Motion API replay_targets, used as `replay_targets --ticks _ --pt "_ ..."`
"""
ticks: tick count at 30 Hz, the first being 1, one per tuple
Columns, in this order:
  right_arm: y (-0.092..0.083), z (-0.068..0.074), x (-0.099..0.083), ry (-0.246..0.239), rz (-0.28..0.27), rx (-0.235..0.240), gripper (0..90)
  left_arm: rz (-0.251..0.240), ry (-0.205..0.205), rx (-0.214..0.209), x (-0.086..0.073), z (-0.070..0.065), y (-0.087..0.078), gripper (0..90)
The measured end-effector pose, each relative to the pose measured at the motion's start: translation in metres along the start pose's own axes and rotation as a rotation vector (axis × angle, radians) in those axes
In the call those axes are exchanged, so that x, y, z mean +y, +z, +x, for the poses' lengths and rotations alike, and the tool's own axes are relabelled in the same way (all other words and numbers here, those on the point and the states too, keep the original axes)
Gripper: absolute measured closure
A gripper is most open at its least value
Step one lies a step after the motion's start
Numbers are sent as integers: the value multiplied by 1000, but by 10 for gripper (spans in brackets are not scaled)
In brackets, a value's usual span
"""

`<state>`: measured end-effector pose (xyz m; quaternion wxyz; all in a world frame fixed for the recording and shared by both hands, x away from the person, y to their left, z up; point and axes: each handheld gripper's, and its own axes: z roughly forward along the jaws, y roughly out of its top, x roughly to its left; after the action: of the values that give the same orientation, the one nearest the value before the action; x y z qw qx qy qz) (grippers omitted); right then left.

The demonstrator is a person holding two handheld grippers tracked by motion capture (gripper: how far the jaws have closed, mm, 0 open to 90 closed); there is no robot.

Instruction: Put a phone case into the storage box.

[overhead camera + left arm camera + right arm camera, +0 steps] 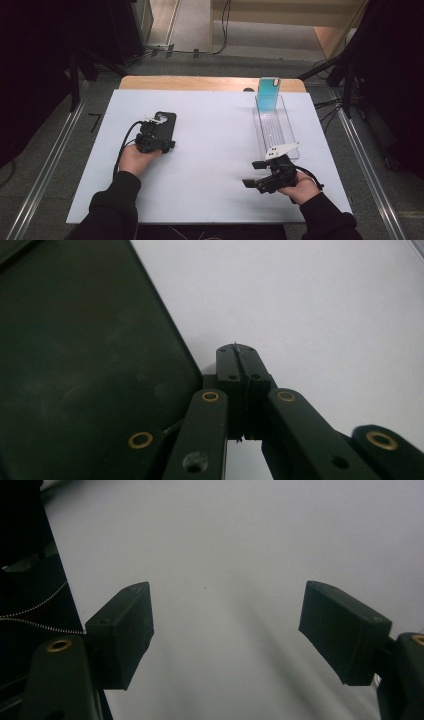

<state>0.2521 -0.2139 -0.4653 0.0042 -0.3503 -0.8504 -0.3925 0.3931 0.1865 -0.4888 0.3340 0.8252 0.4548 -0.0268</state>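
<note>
A white sheet covers the tabletop [215, 150], leaving a strip of pale wood bare along the far edge. The sheet is smooth and matt, with soft shadows under the hands. Around it lies grey floor; metal rails run along both sides, dark curtains close off the left and right, and cables trail over the floor at the back near a light wooden frame. On the left half of the sheet lies a black phone case [165, 127], flat, its camera cut-out toward the far side. The left tool [150, 141] sits over the case's near end; in the left gripper view its jaws are pressed fully together with nothing between them, tips low over the white sheet just beside the case's rounded corner [90, 365]. On the right half, a clear plastic tray [274, 131] runs lengthwise away from the person, and a turquoise phone case [267, 95] stands upright at its far end. The right tool [252, 173] rests near the tray's near end, pointing left across the sheet, its jaws spread wide and empty, with only bare white surface between them in the right gripper view.
</note>
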Motion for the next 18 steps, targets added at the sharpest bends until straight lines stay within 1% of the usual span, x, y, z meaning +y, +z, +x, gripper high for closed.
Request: replay_targets --ticks 4,9,12,13,14,16,18 --pt "1 0 0 -1 1 1 198 1 -18 5 -4 6 -6 900" --pt "1 0 1 -7 2 2 198 -1 -23 27 -7 11 -12 900" --pt "2 0 1 -9 3 2 198 -5 -28 33 -9 14 -15 900" --pt "2 0 1 -11 4 2 198 -1 -24 31 -9 15 -16 900" --pt "2 0 1 -11 4 2 198 -5 -32 34 -9 16 -17 900" --pt "2 0 1 -10 4 2 198 -3 -35 46 -9 18 -18 900" --pt "2 0 1 -10 4 2 198 -4 -38 49 -10 20 -19 900"
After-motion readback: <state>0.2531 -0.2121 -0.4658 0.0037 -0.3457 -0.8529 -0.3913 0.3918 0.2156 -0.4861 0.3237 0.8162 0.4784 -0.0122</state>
